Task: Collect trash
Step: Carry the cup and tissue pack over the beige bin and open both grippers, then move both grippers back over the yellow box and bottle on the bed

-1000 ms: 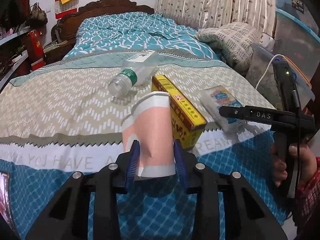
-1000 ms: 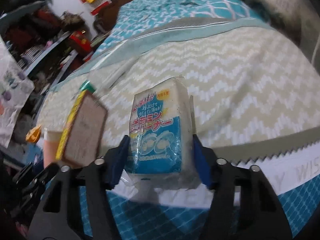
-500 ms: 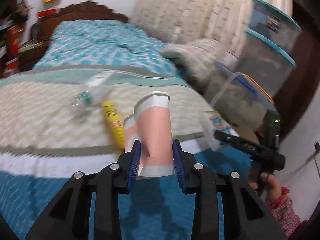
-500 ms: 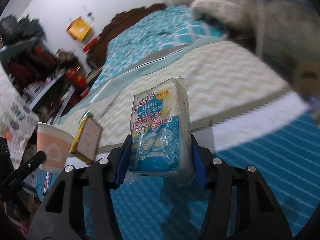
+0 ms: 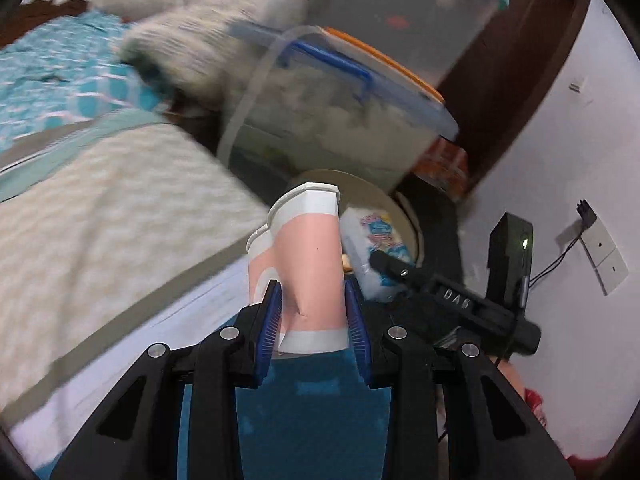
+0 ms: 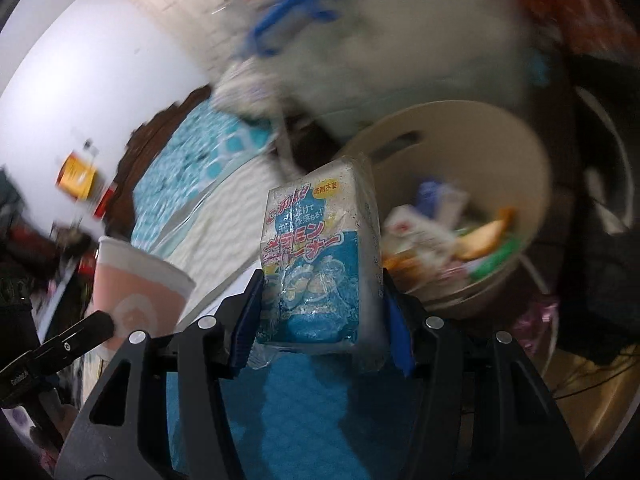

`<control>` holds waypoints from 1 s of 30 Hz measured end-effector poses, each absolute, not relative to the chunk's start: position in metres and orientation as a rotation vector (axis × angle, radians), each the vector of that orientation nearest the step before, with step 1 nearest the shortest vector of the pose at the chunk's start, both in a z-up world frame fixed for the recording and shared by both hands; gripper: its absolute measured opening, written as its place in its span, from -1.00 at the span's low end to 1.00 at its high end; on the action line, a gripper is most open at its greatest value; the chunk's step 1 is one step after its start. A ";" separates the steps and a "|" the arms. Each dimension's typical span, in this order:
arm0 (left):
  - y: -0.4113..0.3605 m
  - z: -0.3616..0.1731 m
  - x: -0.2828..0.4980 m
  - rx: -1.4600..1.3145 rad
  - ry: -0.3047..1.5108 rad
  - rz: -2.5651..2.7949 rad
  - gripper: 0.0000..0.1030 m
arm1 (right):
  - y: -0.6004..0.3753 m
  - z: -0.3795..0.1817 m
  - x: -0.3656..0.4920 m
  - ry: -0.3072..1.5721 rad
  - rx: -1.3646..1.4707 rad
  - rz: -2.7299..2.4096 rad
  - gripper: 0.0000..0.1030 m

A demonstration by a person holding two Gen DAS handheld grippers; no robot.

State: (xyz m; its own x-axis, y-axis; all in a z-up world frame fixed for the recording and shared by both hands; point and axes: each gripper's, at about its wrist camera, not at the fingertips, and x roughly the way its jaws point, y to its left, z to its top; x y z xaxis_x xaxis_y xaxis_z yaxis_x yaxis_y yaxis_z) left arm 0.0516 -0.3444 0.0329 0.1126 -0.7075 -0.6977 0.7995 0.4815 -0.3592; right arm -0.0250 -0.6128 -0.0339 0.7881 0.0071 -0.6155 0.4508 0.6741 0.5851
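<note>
My left gripper (image 5: 314, 308) is shut on a pink and white paper cup (image 5: 304, 264), held upright above the bed's edge. My right gripper (image 6: 322, 320) is shut on a blue and white plastic packet (image 6: 320, 260) with Japanese print. The cup also shows in the right wrist view (image 6: 136, 284), and the packet in the left wrist view (image 5: 372, 248). A beige round trash bin (image 6: 500, 152) holding several wrappers stands on the floor just beyond the packet. Its rim shows behind the cup in the left wrist view (image 5: 400, 208).
The bed (image 5: 100, 200) with its cream zigzag and teal cover lies to the left. Clear plastic storage boxes (image 5: 340, 112) with blue handles are stacked behind the bin. A grey knitted blanket (image 5: 192, 44) lies beside them. A white wall (image 5: 580, 160) with a socket is at the right.
Both grippers have swung right, away from the bed, with the cup and packet still held. The trash bin has come into view; the bottle and yellow box have left it.
</note>
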 end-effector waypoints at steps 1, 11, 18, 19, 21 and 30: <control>-0.369 0.029 0.054 0.128 0.962 -1.127 -0.40 | -0.628 -0.040 -0.029 0.624 0.833 -0.292 0.11; -0.477 0.001 0.072 0.168 1.006 -1.111 0.28 | -0.692 -0.041 -0.030 0.535 0.914 -0.391 0.57; -0.433 0.023 0.071 0.179 0.915 -1.084 0.26 | -0.664 -0.029 -0.045 0.473 0.927 -0.353 0.57; -0.418 0.026 0.070 0.178 0.892 -1.071 0.26 | -0.657 -0.029 -0.044 0.473 0.928 -0.337 0.57; -0.387 0.031 0.068 0.170 0.854 -1.040 0.27 | -0.641 -0.027 -0.044 0.477 0.927 -0.310 0.57; -0.253 0.032 0.054 0.203 0.762 -0.777 0.29 | -0.539 -0.014 -0.012 0.554 0.876 -0.118 0.57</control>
